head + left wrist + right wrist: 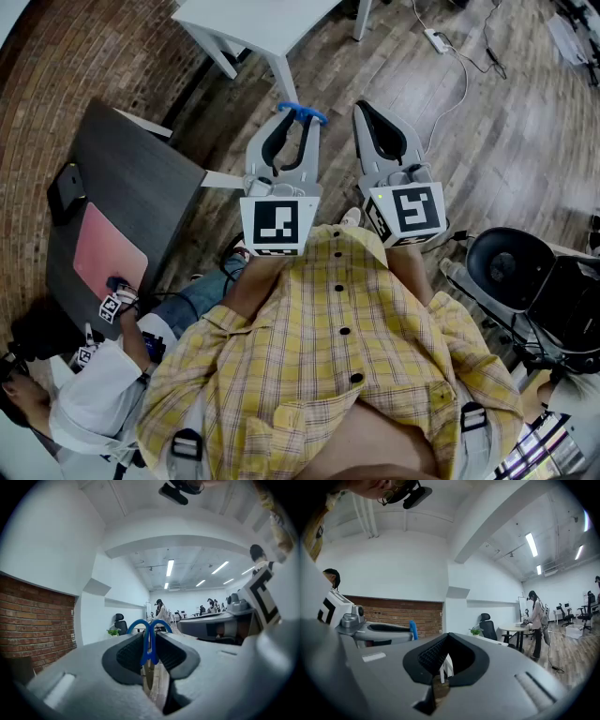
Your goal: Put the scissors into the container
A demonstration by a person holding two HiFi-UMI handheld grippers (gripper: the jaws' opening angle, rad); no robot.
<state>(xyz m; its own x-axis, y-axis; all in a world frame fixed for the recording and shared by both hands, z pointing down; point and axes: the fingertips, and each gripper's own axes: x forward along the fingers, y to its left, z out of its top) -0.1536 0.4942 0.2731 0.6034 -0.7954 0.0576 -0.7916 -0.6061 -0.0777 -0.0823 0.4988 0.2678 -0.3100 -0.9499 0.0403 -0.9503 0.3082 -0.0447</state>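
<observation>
1. A dark desk (141,187) stood at the left, on the wood floor (506,131).
2. The left tongs (296,120) were clenched on the scissors (302,113). The right tongs (364,111) were pressed together, empty.
3. The scissors' blue handles poked past the left tips, held in the air above the floor.

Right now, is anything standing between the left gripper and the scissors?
Nothing: the left gripper is shut on the scissors, with the blue handles poking past its tips. No container shows in any view, so that path cannot be judged.
</observation>
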